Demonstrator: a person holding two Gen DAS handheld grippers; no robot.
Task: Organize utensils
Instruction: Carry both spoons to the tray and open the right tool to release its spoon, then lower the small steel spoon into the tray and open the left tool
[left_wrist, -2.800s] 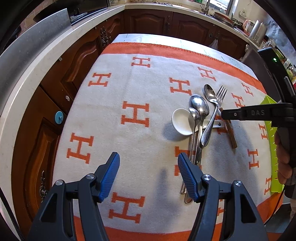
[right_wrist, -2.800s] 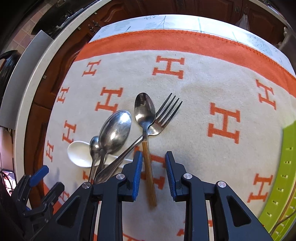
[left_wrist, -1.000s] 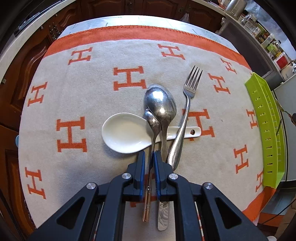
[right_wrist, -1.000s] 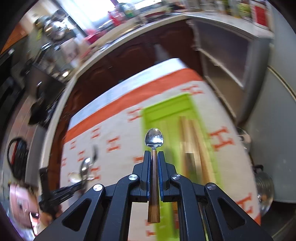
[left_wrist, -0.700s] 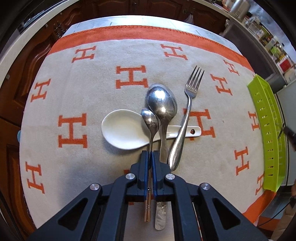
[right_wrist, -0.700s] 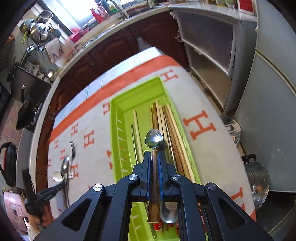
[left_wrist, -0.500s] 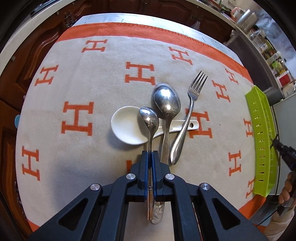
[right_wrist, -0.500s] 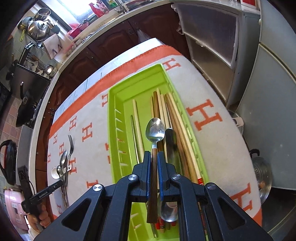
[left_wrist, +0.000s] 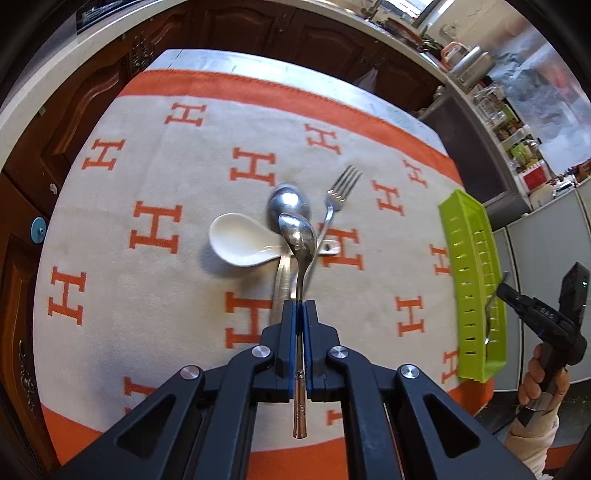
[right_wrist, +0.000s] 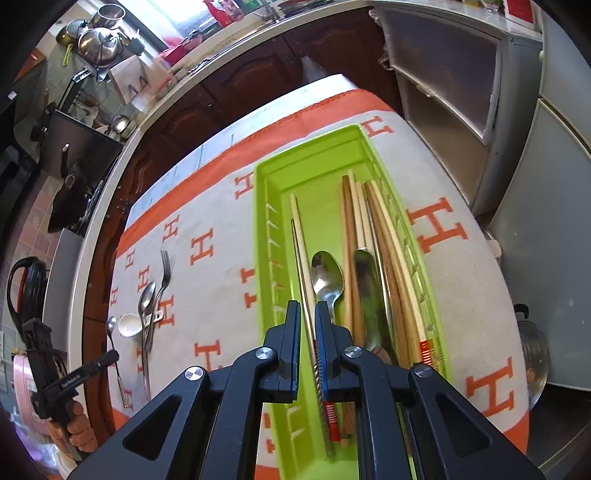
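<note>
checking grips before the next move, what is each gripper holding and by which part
The left gripper is shut on the small spoon, gripped on its thin handle below the bowl. The right gripper holds nothing; its wooden-handled spoon lies in the green tray.

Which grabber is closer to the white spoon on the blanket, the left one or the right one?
Left. The left gripper hangs just above the white spoon, clamped on a small metal spoon. The right gripper is far off, over the green tray.
</note>
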